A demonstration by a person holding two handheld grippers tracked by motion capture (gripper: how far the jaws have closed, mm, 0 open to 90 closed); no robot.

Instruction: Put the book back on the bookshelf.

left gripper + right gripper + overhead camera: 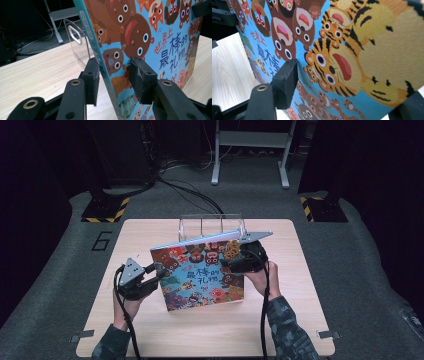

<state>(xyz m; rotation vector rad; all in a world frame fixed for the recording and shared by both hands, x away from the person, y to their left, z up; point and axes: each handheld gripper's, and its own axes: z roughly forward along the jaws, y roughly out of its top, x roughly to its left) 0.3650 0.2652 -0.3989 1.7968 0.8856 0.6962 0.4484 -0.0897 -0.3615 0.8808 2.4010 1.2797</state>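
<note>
Left gripper and right gripper both clamp one picture book, tilted up off the worktop; one clear rack behind.

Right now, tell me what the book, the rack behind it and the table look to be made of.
The book: glossy printed card cover, judging by its sheen and stiff edge in the left tool and right tool. The rack: clear plastic, probably acrylic, since the floor shows through it. The table: pale wood-grain top, likely matte laminate; real wood cannot be ruled out.
</note>
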